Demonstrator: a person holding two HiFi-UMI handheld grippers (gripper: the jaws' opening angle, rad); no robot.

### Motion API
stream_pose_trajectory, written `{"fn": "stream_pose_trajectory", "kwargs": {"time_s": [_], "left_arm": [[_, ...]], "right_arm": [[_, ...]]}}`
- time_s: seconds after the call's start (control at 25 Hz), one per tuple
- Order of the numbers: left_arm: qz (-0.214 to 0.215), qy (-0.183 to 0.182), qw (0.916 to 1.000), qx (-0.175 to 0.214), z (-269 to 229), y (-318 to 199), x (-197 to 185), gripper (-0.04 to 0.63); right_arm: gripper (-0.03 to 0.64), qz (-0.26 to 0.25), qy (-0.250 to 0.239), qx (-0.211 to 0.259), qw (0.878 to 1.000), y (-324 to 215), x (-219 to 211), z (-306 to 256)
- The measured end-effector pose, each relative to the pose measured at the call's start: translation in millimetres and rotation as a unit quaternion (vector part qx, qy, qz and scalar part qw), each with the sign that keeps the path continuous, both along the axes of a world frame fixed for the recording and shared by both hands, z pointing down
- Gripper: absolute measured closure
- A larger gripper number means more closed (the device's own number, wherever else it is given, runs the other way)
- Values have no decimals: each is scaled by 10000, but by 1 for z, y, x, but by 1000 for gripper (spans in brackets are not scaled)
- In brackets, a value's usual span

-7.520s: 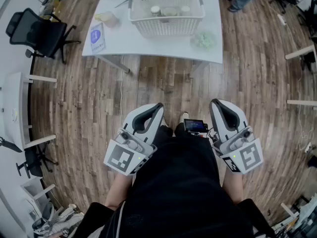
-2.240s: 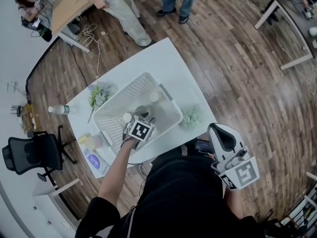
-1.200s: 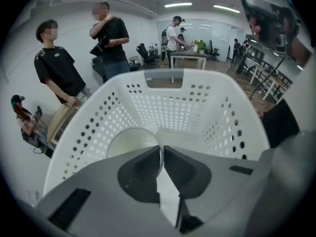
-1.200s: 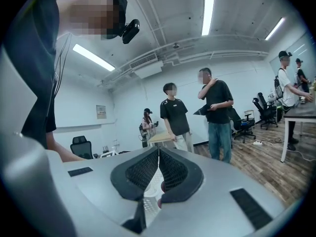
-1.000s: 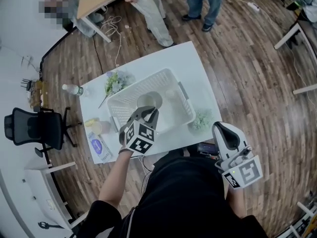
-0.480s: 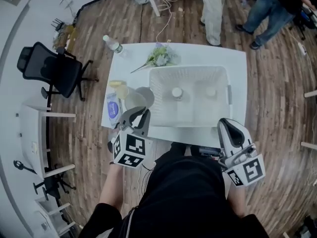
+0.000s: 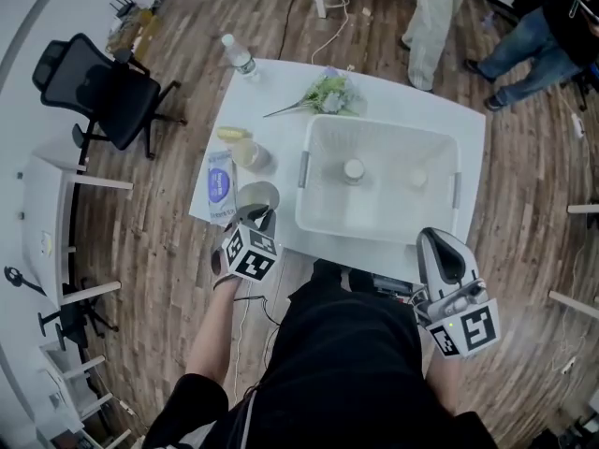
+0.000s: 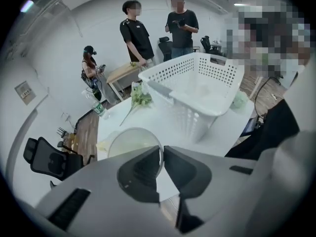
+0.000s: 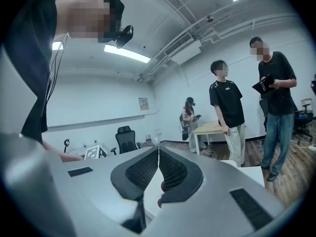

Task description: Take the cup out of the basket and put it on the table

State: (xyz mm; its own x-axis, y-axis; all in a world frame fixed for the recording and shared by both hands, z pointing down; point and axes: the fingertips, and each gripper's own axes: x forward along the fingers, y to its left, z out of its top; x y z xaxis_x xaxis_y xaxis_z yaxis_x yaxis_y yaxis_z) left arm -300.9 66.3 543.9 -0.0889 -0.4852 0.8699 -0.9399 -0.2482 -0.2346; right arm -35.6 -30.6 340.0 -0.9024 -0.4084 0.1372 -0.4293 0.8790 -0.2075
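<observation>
The clear round plastic cup is out of the white perforated plastic basket and sits over the near left corner of the white counter. It is pinched by its rim in the left tongs, whose jaws are closed thin on the cup wall, one inside and one outside. Whether its base touches the counter cannot be told. The step in hand looks like the set-down. It is best done by lowering the cup straight and level until the base sits flat, on a spot well in from the edge, since the corner is close and a rim grip lets a light cup swing or tip. Only then should the jaws part and lift clear upward without dragging the rim. The right tongs are closed on nothing, low beside the person's body and away from the work. Room is tight: a blue-and-white printed card lies just beside the cup, a small clear tub holding something yellow stands beyond it, and the basket's wall is near on the other side. Further off stand a plastic water bottle and a green flower sprig, and two small pale round things lie in the basket.
</observation>
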Motion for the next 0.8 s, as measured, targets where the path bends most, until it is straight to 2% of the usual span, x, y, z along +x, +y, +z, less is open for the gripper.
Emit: {"fn": "stream_pose_trajectory", "kwargs": {"time_s": [0.16, 0.32, 0.8], "left_arm": [[47, 133, 9992, -387, 54, 2, -9, 563], [179, 178, 9975, -663, 85, 1, -13, 563], [362, 99, 9969, -690, 102, -8, -16, 555]], "right_arm": [[591, 141, 186, 32, 9997, 4, -1, -1], [591, 311, 320, 55, 9990, 6, 0, -4], [591, 539, 380, 24, 9978, 7, 1, -5]]}}
